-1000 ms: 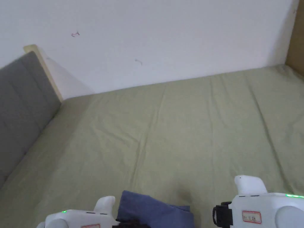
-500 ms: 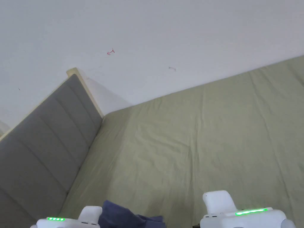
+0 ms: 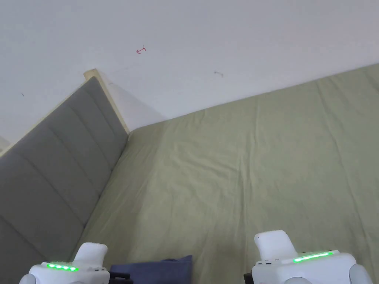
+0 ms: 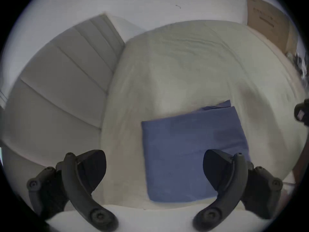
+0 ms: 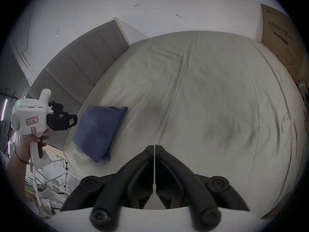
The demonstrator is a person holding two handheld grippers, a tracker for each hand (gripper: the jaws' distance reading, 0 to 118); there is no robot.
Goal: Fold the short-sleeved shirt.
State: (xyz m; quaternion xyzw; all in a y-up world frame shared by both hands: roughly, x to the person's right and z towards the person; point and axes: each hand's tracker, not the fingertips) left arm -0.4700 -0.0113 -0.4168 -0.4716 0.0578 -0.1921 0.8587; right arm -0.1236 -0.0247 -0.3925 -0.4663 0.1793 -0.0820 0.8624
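Observation:
The blue short-sleeved shirt (image 4: pixel 192 153) lies folded into a compact rectangle near the front left corner of the bed (image 3: pixel 240 166); it also shows as shirt (image 5: pixel 98 131) and shirt (image 3: pixel 159 270). My left gripper (image 4: pixel 154 168) hovers over the shirt's near edge with its jaws wide apart and nothing between them; it appears too as left gripper (image 5: pixel 73 120), just left of the shirt. My right gripper (image 5: pixel 154 153) is shut with nothing in it, held over bare sheet to the right of the shirt. Both white gripper bodies sit at the bottom of the head view.
A pale green sheet covers the bed. A grey padded headboard (image 3: pixel 48 166) runs along the left, a white wall (image 3: pixel 222 44) behind. A cardboard box (image 5: pixel 282 39) stands at the far right. Cluttered white items (image 5: pixel 46 185) lie off the bed's left front.
The head camera swung left, bringing the headboard into view. The shirt's raised, rumpled top edge has dropped into a flat, straight edge, and the left gripper sits a little farther left of it.

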